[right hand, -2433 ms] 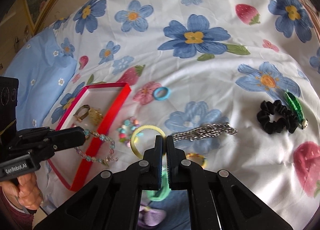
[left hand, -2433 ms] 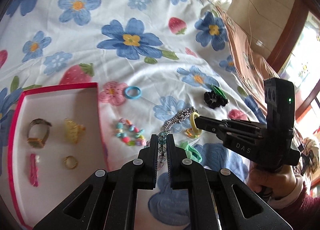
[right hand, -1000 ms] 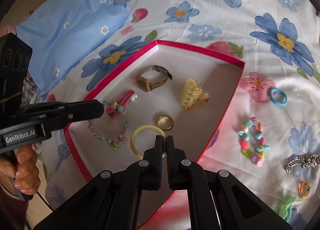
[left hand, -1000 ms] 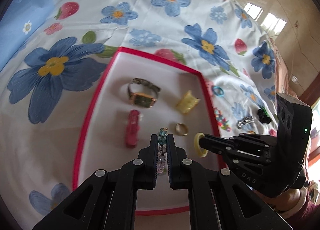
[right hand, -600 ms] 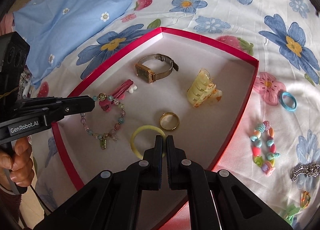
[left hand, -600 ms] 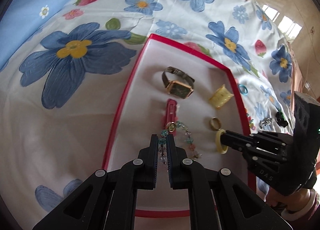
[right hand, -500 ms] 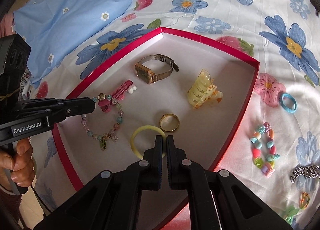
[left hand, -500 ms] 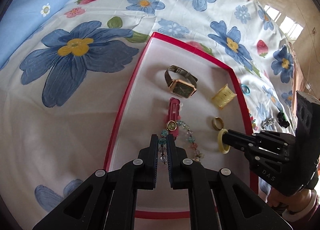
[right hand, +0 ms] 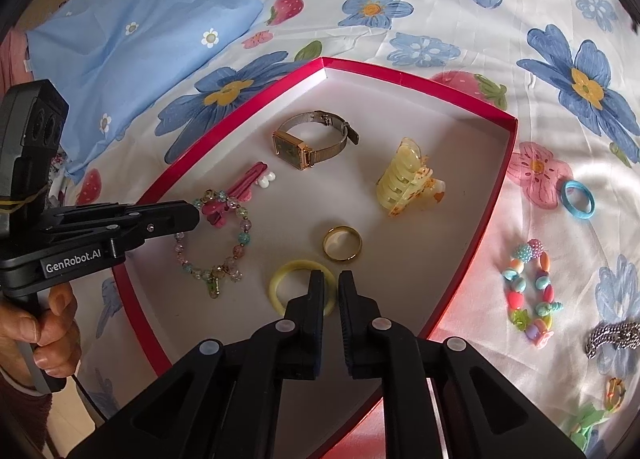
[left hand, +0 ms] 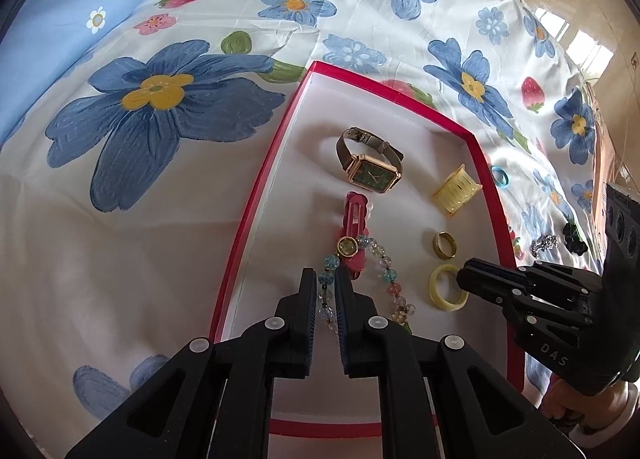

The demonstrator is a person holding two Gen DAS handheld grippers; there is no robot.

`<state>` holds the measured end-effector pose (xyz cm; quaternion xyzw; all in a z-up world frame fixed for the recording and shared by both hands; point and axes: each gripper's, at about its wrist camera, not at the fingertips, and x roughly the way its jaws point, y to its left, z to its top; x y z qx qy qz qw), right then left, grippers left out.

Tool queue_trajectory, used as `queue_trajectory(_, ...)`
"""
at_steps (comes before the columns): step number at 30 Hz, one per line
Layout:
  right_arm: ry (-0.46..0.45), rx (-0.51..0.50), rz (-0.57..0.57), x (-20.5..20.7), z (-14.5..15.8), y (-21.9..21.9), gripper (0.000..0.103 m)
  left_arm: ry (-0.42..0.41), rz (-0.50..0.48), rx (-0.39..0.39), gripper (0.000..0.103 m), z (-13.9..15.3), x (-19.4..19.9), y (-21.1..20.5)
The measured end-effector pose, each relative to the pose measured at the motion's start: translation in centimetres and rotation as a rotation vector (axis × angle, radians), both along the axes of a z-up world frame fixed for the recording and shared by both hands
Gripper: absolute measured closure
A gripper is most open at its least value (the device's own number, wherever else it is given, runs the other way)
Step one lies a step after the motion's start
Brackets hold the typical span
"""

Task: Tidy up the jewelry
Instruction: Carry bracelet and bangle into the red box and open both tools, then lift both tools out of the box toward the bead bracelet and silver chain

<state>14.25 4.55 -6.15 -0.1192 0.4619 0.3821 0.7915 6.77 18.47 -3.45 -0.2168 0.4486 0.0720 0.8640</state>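
A red-rimmed tray (left hand: 256, 219) (right hand: 496, 195) lies on the flowered bedsheet. It holds a watch (right hand: 308, 143), a yellow claw clip (right hand: 404, 183), a gold ring (right hand: 342, 243) and a pink hair clip (right hand: 244, 183). My left gripper (left hand: 326, 275) points down at the tray's left side with its jaws opening. The beaded bracelet (left hand: 384, 271) (right hand: 240, 239) lies on the tray floor with one end between the loosened pads. My right gripper (right hand: 331, 277) is also opening. The yellow ring (right hand: 288, 279) (left hand: 444, 291) lies flat under its tips, no longer pinched.
On the sheet right of the tray lie a colourful bead bracelet (right hand: 528, 291), a blue ring (right hand: 576, 199), a silver chain (right hand: 612, 333) and small green pieces. A black scrunchie (left hand: 574, 235) lies farther off. A blue pillow (right hand: 128, 31) is beyond the tray's left side.
Both grippers carried the bracelet and yellow ring from the sheet over the tray and lowered them onto its floor. Both pairs of jaws have now parted slightly.
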Motion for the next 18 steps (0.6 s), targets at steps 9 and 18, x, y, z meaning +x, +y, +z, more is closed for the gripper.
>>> queue_trajectory(9,-0.006,0.082,-0.043,-0.4,2.1,-2.4,0.070,-0.014,0.004,0.023,0.080,1.2,-0.6,-0.5)
queue_trajectory(18,-0.022,0.157,-0.187,-0.3,4.1,-9.2,0.061,-0.059,-0.063,0.043,0.061,3.6,-1.3,-3.4)
